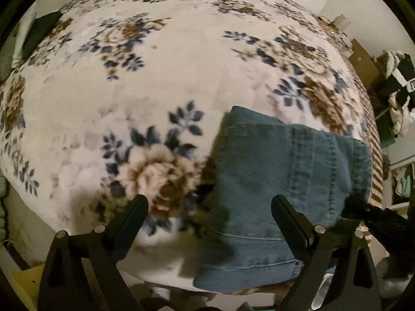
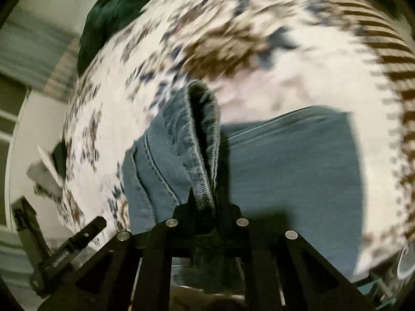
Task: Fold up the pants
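Blue denim pants (image 1: 272, 186) lie folded on a floral blanket (image 1: 160, 77), at the lower right of the left wrist view. My left gripper (image 1: 210, 204) hovers above the blanket with its jaws wide open and nothing between them; its right finger (image 1: 290, 220) stands over the denim's left part. In the right wrist view my right gripper (image 2: 207, 199) is shut on a raised fold of the pants (image 2: 197, 145), which stands up from the flat denim (image 2: 298, 171). That view is blurred.
The blanket covers a bed whose striped border (image 1: 376, 160) runs along the right. A dark green cloth (image 2: 114, 13) lies at the bed's far end. Clothes and boxes (image 1: 394, 83) are stacked beside the bed on the right.
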The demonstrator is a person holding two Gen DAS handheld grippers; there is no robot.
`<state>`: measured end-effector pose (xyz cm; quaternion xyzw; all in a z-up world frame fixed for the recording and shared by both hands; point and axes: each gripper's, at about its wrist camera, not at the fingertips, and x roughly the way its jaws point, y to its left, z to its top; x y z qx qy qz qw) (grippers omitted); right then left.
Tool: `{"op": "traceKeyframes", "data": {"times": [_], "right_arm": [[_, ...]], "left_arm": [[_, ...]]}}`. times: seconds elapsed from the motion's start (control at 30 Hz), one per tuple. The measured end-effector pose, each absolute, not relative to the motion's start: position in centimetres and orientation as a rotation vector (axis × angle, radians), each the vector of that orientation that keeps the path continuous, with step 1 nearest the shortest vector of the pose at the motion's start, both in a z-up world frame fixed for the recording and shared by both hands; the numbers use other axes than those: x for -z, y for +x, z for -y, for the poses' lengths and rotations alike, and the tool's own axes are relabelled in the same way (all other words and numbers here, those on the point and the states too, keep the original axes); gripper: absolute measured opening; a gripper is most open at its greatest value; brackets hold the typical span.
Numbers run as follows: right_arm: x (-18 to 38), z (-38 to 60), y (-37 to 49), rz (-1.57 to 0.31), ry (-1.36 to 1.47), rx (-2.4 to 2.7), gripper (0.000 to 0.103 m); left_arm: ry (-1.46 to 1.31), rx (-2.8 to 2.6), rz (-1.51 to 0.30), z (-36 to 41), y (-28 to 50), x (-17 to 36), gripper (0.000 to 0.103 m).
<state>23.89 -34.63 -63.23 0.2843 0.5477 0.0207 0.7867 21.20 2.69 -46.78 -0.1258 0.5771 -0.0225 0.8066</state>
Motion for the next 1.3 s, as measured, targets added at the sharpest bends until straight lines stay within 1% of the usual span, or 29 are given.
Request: {"op": "traceKeyframes", "data": {"times": [0.13,0.33,0.43,0.57,0.63,0.7,0.8,0.83,0.9,0.93,0.97,1.0,1.03,1.1,1.17,1.3], "right_arm": [[60.9,40.9,20.8,-1.156,0.638,0.043,0.013],[60.9,51.1,15.5,-1.161,0.663,0.243,0.013],[62.6,54.3,13.9,-1.179,0.702,0.289,0.013],[66.0,55.4,14.2,-1.22,0.695,0.306,0.013],[67.4,55.8,14.6,-1.233,0.693,0.31,0.014],[69.1,56.2,15.3,-1.266,0.706,0.313,0.016],[69.9,56.2,15.7,-1.29,0.695,0.309,0.021],[69.8,56.2,15.5,-1.293,0.692,0.31,0.023],[69.2,56.3,15.1,-1.301,0.694,0.307,0.036],[68.8,56.3,14.8,-1.299,0.696,0.312,0.041],[68.2,56.2,14.7,-1.295,0.702,0.315,0.05],[67.7,56.1,14.0,-1.282,0.724,0.315,0.055],[67.2,56.0,13.4,-1.273,0.743,0.318,0.058],[66.6,55.6,12.1,-1.258,0.782,0.334,0.07],[66.2,54.9,11.0,-1.25,0.805,0.338,0.072],[66.9,53.1,9.6,-1.277,0.798,0.35,0.072]], "left_arm": [[-0.271,0.119,-1.234,0.2,21.8,46.4,0.097],[-0.222,0.205,-1.277,6.0,23.7,48.5,0.097],[-0.219,0.232,-1.309,8.3,25.0,50.2,0.097],[-0.13,0.236,-1.358,10.7,26.4,52.8,0.097],[-0.114,0.242,-1.371,10.7,26.7,53.6,0.1],[-0.115,0.259,-1.375,10.5,26.8,53.6,0.1],[-0.087,0.24,-1.388,10.3,26.1,52.7,0.1],[-0.09,0.232,-1.39,10.2,25.7,52.3,0.1],[-0.102,0.226,-1.389,10.0,24.5,51.4,0.1],[-0.101,0.22,-1.391,9.9,23.9,51.2,0.1],[-0.1,0.215,-1.393,9.9,23.3,50.9,0.1],[-0.099,0.212,-1.393,10.0,22.5,50.6,0.1],[-0.093,0.209,-1.391,10.0,22.0,50.5,0.1],[-0.052,0.197,-1.395,10.5,20.8,50.7,0.1],[-0.037,0.2,-1.415,11.0,20.4,51.4,0.1],[0.007,0.194,-1.444,11.5,19.3,53.2,0.1]]}}
